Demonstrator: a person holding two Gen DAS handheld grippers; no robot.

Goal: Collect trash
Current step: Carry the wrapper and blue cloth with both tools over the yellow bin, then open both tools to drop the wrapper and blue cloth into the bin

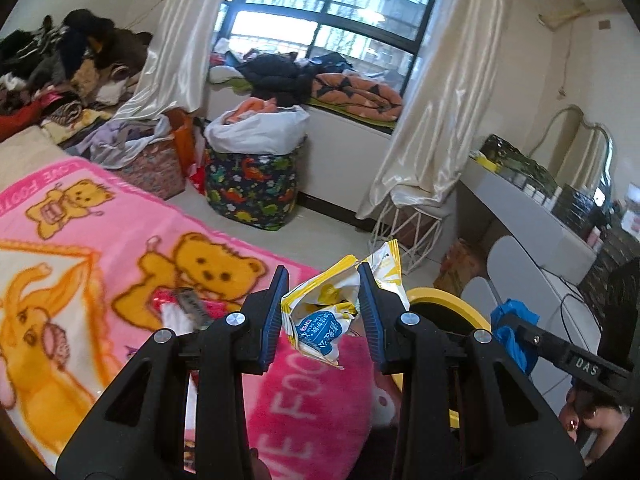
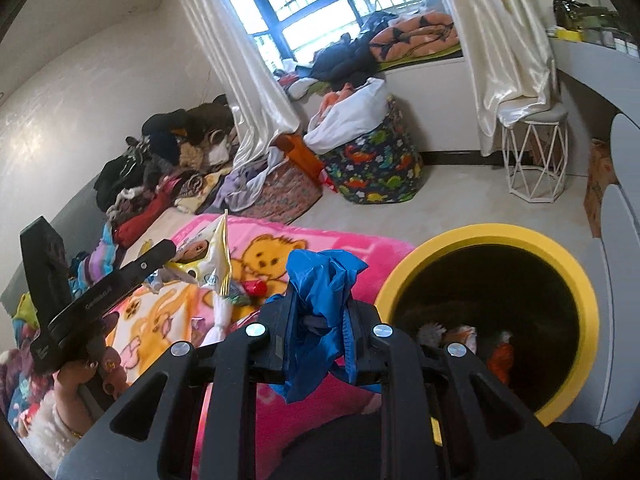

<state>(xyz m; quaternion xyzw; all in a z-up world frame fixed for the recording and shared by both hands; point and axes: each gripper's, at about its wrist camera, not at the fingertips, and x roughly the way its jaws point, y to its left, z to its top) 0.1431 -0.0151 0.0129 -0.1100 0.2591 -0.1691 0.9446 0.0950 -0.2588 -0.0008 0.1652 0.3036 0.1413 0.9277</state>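
My left gripper [image 1: 323,276] is shut on a crumpled yellow and white snack wrapper [image 1: 320,312], held above the pink bear blanket [image 1: 100,240]. The same wrapper [image 2: 218,256] hangs from the left gripper in the right wrist view. My right gripper [image 2: 320,300] is shut on a bunched blue plastic scrap [image 2: 320,280]; that scrap [image 1: 512,332] also shows at the right of the left wrist view. A yellow-rimmed bin [image 2: 500,236] stands just right of the bed, with several bits of trash on its dark bottom. More small trash [image 2: 256,287] lies on the blanket.
A dinosaur-print hamper [image 1: 252,184] stuffed with laundry stands on the floor under the window. Clothes are piled along the wall [image 1: 60,64]. A white wire stool [image 2: 534,160] and a grey desk [image 1: 532,208] stand at the right. A person's hand [image 2: 80,372] holds the left gripper.
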